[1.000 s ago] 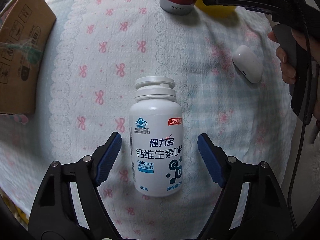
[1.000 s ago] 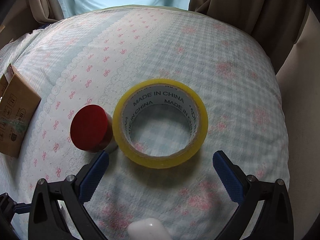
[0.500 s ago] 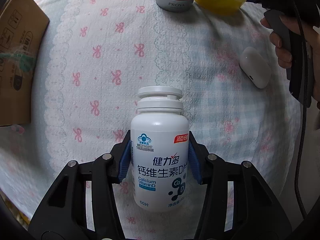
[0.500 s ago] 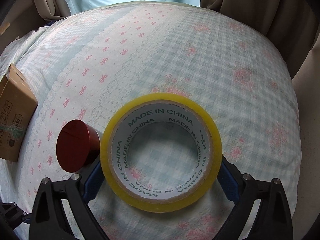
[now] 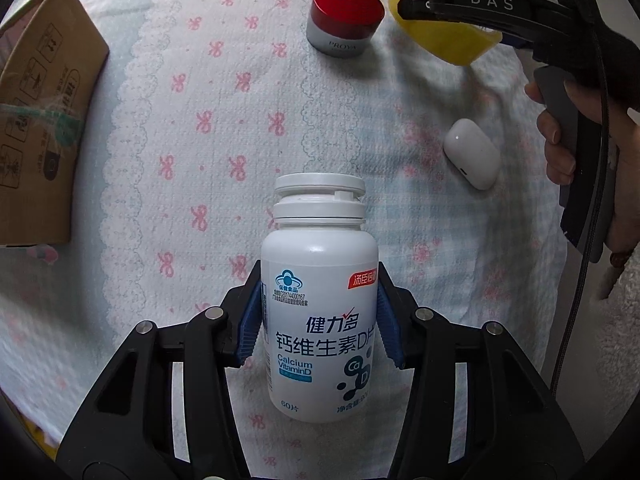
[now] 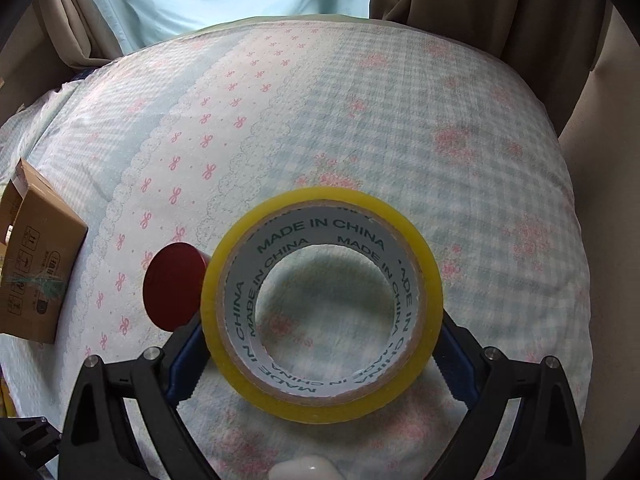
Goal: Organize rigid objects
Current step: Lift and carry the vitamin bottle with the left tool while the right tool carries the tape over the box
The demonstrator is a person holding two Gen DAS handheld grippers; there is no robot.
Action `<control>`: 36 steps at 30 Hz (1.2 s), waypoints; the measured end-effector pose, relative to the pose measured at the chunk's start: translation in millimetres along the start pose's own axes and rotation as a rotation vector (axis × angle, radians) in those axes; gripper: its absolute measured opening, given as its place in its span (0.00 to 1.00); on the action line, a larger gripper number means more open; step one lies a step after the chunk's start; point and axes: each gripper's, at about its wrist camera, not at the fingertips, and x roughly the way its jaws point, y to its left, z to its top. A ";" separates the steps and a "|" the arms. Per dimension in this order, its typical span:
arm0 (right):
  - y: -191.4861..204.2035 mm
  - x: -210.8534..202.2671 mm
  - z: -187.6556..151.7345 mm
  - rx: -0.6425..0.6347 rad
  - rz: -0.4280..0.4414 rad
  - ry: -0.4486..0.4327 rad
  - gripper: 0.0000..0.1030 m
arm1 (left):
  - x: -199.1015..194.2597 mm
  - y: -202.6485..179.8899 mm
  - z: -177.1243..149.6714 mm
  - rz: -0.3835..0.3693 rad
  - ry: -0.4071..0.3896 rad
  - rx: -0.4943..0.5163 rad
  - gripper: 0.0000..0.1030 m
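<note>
My left gripper (image 5: 319, 320) is shut on a white calcium vitamin D bottle (image 5: 319, 300), its blue pads pressed on both sides, held over the bedspread. My right gripper (image 6: 322, 344) is shut on a yellow tape roll (image 6: 224, 300), lifted and tilted above the bed; the roll also shows in the left wrist view (image 5: 444, 40) at top right. A red-lidded cream jar (image 5: 344, 20) stands left of the tape and shows in the right wrist view (image 6: 172, 284). A white earbud case (image 5: 472, 152) lies at right.
A cardboard box (image 5: 36, 120) sits at the bed's left edge, also in the right wrist view (image 6: 36, 264). Brown curtains (image 6: 500, 20) hang behind the bed. The flowered bedspread (image 5: 240, 120) covers the whole surface.
My left gripper closed on the bottle and raised it. My right gripper moved forward, closed on the tape roll and lifted it off the bed, tilted.
</note>
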 end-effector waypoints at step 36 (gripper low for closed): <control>254.1 -235.7 58.4 -0.060 0.196 -0.103 0.93 | -337.4 173.9 28.0 0.076 -0.369 -0.096 0.45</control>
